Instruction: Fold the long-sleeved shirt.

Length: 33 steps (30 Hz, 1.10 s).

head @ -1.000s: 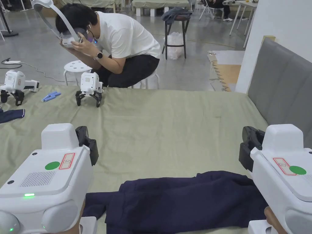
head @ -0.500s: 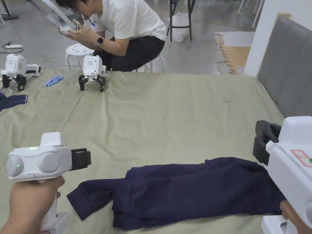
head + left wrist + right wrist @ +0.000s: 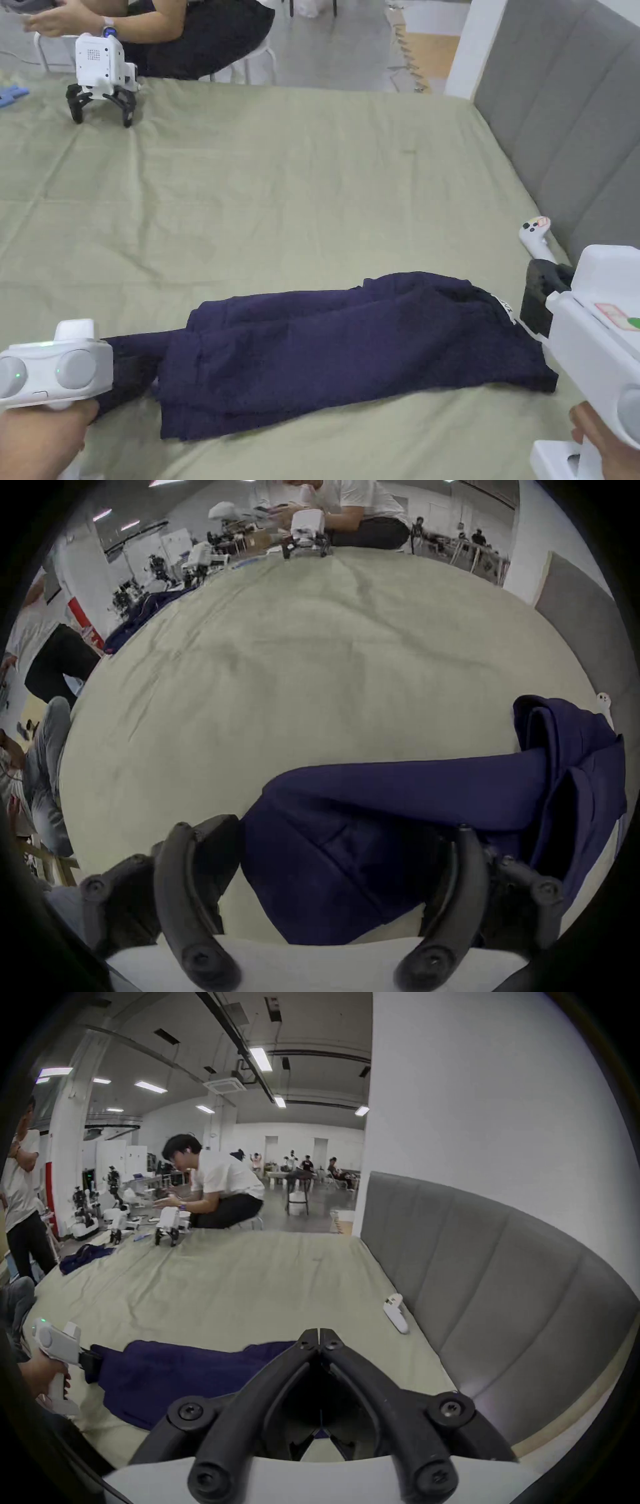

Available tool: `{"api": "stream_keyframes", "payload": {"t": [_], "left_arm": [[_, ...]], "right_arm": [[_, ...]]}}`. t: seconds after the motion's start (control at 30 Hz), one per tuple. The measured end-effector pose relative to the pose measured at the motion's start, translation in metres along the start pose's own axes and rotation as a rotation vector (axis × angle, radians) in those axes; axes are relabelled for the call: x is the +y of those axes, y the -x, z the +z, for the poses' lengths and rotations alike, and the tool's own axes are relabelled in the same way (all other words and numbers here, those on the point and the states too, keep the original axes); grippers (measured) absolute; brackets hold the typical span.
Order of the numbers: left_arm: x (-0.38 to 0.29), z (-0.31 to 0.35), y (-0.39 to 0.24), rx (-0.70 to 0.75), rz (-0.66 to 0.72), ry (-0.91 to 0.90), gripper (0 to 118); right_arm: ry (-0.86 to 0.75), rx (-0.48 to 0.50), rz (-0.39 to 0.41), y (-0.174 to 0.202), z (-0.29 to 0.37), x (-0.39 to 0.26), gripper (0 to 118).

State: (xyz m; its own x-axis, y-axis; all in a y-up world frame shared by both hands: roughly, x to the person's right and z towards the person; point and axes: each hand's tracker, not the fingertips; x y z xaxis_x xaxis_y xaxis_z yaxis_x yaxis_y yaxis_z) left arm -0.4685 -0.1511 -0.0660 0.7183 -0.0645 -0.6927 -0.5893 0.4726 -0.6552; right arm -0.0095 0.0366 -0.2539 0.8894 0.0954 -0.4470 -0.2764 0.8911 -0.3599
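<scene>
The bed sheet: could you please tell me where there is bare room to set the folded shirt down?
The sheet is bare across its middle, between the shirt in front and the spare gripper at the far left edge. The strip beside the headboard holds a white controller. The near edge is crowded: shirt, left gripper, right gripper.

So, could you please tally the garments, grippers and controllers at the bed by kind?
Navy garments: 2 (shirt, far garment)
Grippers: 4 (left gripper, right gripper, near spare, far spare)
White controller: 1
Total: 7
</scene>
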Motion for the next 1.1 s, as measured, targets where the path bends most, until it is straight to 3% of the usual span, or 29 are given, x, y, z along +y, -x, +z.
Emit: {"api": "stream_keyframes", "payload": {"t": [0.03, 0.07, 0.1, 0.13, 0.17, 0.2, 0.23, 0.27, 0.3, 0.37, 0.5, 0.57, 0.63, 0.7, 0.73, 0.83, 0.93, 0.97, 1.0, 1.03, 1.1], "left_arm": [[0.0, 0.006, -0.005, -0.031, -0.04, -0.016, 77], [0.001, 0.01, -0.014, -0.041, -0.089, -0.03, 56], [0.007, 0.017, -0.019, -0.025, -0.126, -0.024, 23], [0.004, 0.015, -0.028, 0.07, -0.16, -0.007, 10], [0.001, 0.012, -0.032, 0.047, -0.176, 0.0, 10], [-0.001, 0.011, -0.035, 0.056, -0.176, -0.007, 10], [0.002, 0.013, -0.031, 0.056, -0.169, -0.01, 10], [0.003, 0.014, -0.03, 0.053, -0.151, -0.006, 10], [0.005, 0.016, -0.027, 0.044, -0.119, 0.001, 10], [0.008, 0.014, -0.02, 0.026, -0.105, 0.011, 10], [0.008, 0.016, -0.025, 0.041, -0.151, 0.016, 10], [0.007, 0.017, -0.028, 0.059, -0.168, 0.016, 10], [0.006, 0.015, -0.033, 0.079, -0.19, 0.011, 10], [0.004, 0.016, -0.035, 0.093, -0.21, 0.005, 10], [0.003, 0.017, -0.035, 0.095, -0.214, 0.003, 10], [0.004, 0.017, -0.035, 0.097, -0.214, 0.002, 10], [0.005, 0.015, -0.035, 0.1, -0.219, 0.003, 10], [0.005, 0.016, -0.035, 0.102, -0.222, 0.002, 10], [0.004, 0.016, -0.035, 0.104, -0.225, -0.001, 10], [0.004, 0.016, -0.037, 0.105, -0.227, -0.004, 10], [0.003, 0.017, -0.032, 0.097, -0.219, -0.01, 10]], "right_arm": [[0.013, -0.01, -0.009, -0.006, -0.004, -0.002, 0], [0.017, -0.018, -0.009, -0.01, -0.008, -0.002, 0], [0.021, -0.029, -0.005, -0.013, -0.013, -0.002, 0], [0.043, -0.048, 0.01, -0.018, -0.02, 0.0, 0], [0.077, -0.048, 0.008, -0.025, -0.025, 0.003, 1], [0.121, -0.025, -0.007, -0.033, -0.034, 0.005, 15], [0.148, -0.006, -0.026, -0.042, -0.045, 0.004, 60], [0.175, 0.002, -0.051, -0.051, -0.056, 0.001, 95], [0.214, 0.018, -0.067, -0.061, -0.066, -0.004, 118], [0.298, 0.008, -0.1, -0.084, -0.086, -0.018, 116], [0.461, -0.011, -0.003, -0.095, -0.113, -0.061, 114], [0.506, 0.033, -0.001, -0.091, -0.114, -0.081, 108], [0.523, 0.018, -0.02, -0.091, -0.118, -0.097, 106], [0.534, 0.0, -0.024, -0.086, -0.118, -0.103, 89], [0.546, 0.0, -0.037, -0.086, -0.119, -0.108, 70], [0.587, -0.008, -0.053, -0.082, -0.13, -0.125, 56], [0.574, -0.015, -0.031, -0.078, -0.127, -0.132, 52], [0.555, -0.033, -0.028, -0.075, -0.124, -0.13, 42], [0.529, -0.027, -0.047, -0.074, -0.119, -0.129, 18], [0.526, -0.032, -0.056, -0.072, -0.114, -0.127, 3], [0.487, -0.015, -0.044, -0.068, -0.104, -0.121, 2]]}}
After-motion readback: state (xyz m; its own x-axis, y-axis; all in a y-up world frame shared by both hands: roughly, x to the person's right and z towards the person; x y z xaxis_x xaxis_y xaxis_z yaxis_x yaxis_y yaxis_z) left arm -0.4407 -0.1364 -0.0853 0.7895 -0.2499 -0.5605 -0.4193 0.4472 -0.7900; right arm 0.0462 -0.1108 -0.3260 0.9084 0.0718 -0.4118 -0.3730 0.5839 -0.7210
